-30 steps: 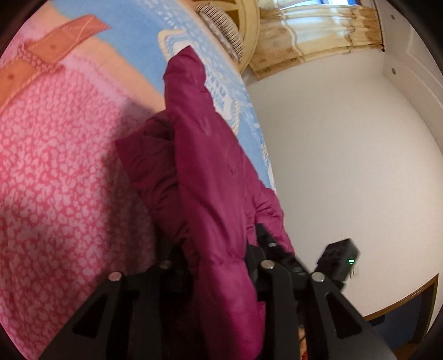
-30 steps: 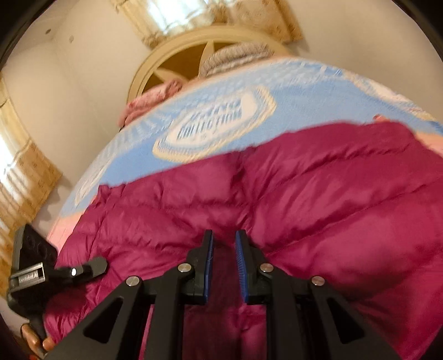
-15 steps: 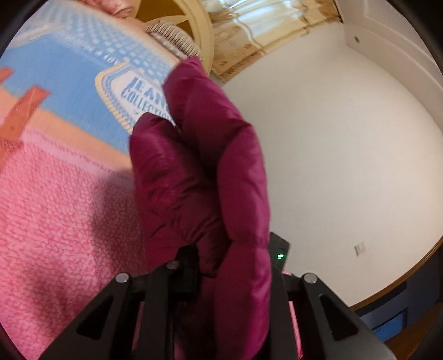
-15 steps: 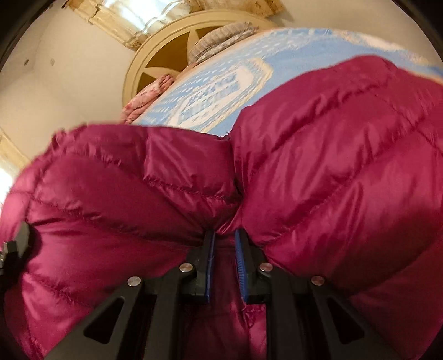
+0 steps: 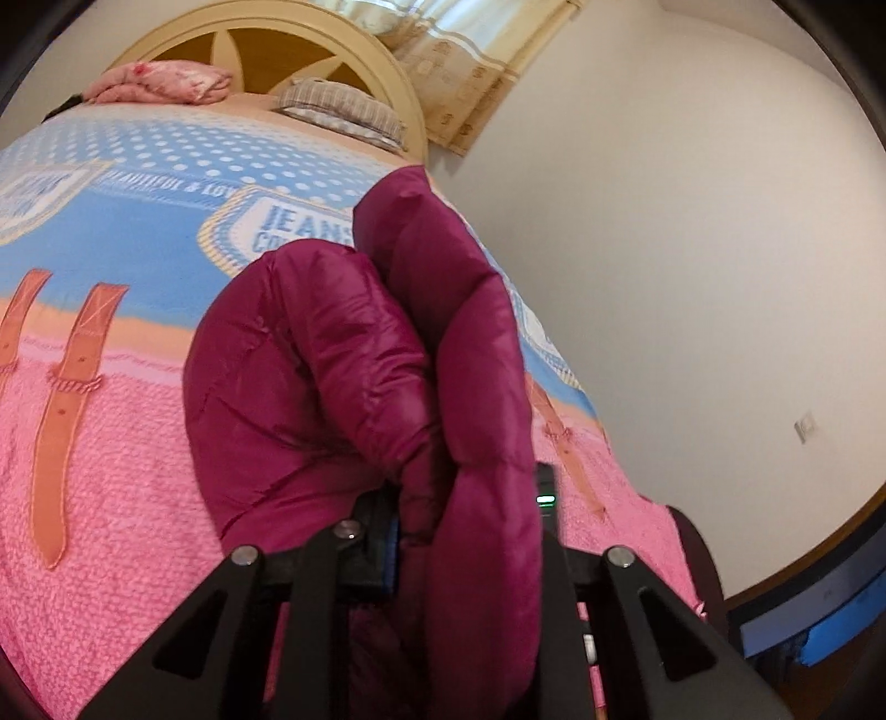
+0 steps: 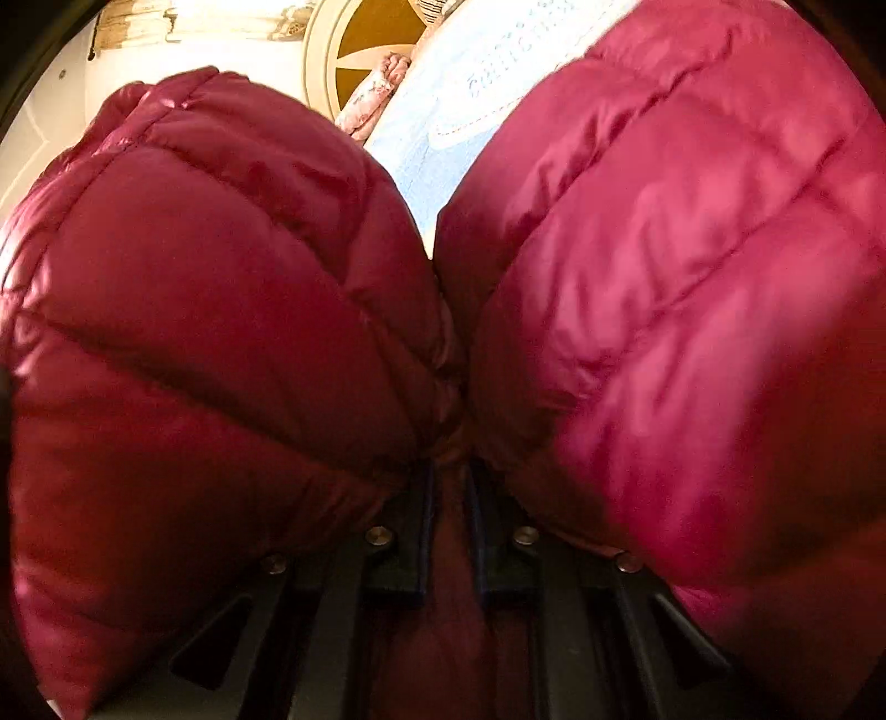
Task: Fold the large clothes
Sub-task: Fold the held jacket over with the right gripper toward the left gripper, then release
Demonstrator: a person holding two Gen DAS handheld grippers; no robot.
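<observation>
A magenta puffer jacket is lifted off the bed in a bunched fold, and both grippers hold it. In the left wrist view my left gripper is shut on a thick fold; one blue-padded finger shows and the fabric covers the other. In the right wrist view the jacket bulges in two quilted lobes on either side of my right gripper. Its jaws are closing on the fabric pinched between the pads.
The bed has a pink and blue blanket, a round cream headboard, a striped pillow and a folded pink quilt. A white wall and curtain lie to the right. A black unit with a green light shows behind the jacket.
My left gripper has risen and rolled with the jacket, bringing the headboard into view. The jacket has gathered up around my right gripper and now fills most of its view.
</observation>
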